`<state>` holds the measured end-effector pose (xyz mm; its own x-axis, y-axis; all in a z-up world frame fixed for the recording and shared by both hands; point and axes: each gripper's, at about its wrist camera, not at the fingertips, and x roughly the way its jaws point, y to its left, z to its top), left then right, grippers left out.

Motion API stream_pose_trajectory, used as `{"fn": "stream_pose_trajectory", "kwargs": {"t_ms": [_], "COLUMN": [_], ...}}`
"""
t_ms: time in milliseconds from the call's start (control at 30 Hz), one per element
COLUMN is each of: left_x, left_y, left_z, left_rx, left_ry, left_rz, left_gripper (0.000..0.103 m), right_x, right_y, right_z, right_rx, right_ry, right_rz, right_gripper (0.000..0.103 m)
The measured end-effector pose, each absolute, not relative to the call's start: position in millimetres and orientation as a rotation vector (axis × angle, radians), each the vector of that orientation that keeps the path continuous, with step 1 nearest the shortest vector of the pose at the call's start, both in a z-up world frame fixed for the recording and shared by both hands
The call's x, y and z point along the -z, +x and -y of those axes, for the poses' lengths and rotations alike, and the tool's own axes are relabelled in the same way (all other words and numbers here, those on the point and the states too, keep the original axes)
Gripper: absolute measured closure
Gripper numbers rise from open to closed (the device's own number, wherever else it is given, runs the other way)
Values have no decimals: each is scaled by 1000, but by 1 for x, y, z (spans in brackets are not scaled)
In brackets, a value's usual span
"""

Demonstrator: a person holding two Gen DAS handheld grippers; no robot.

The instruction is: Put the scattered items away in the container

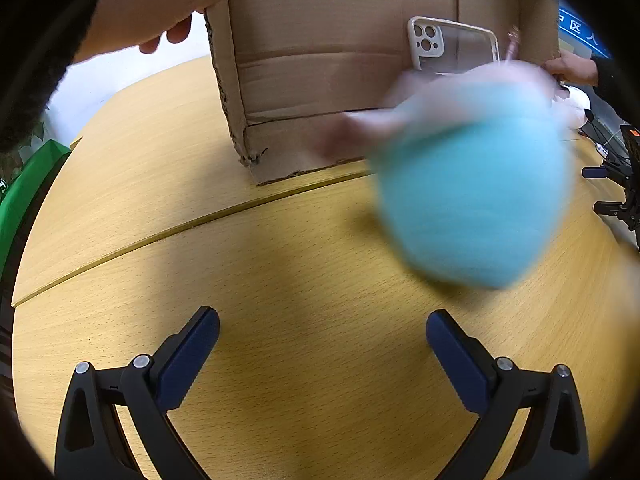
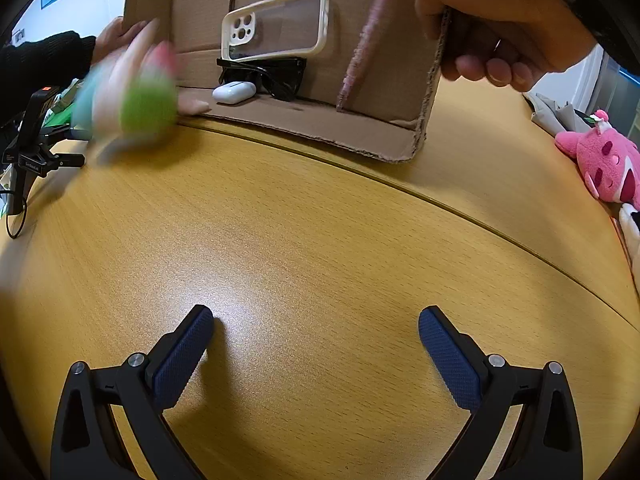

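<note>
A cardboard box (image 1: 312, 60) stands tipped on the wooden table (image 1: 160, 220), its opening facing me, with a person's hands (image 1: 168, 4) gripping its two edges. Inside it are a clear phone case (image 2: 276, 26), black sunglasses (image 2: 264, 74), a white earbud case (image 2: 234, 92) and a blurred pink stick (image 2: 366, 40). A soft toy, motion-blurred, blue, green and pink (image 1: 476, 184) (image 2: 136, 96), is in the air just in front of the box. My left gripper (image 1: 323, 322) and right gripper (image 2: 316, 320) are both open over bare table, holding nothing.
A pink plush (image 2: 604, 160) lies at the table's right edge. A black clamp-like device with cables (image 2: 36, 140) sits at the left edge. Something green (image 1: 36, 176) shows beyond the table's left side. A seam (image 1: 200, 220) runs across the tabletop.
</note>
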<state>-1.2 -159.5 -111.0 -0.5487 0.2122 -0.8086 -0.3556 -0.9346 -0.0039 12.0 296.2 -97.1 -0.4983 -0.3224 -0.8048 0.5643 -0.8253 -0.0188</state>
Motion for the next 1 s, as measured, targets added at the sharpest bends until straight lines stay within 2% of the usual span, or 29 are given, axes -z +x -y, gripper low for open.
{"fn": "stream_pose_trajectory", "kwargs": {"t_ms": [1000], "left_x": [110], "left_y": [2], "left_z": [158], "left_rx": [-2492], "left_ry": [-1270], "left_rz": [-235], "left_gripper": [0], "right_x": [98], "right_y": [10], "right_z": [-296], "right_rx": [2311], "right_ry": [1159], "right_rz": [-383], "right_gripper": [0]}}
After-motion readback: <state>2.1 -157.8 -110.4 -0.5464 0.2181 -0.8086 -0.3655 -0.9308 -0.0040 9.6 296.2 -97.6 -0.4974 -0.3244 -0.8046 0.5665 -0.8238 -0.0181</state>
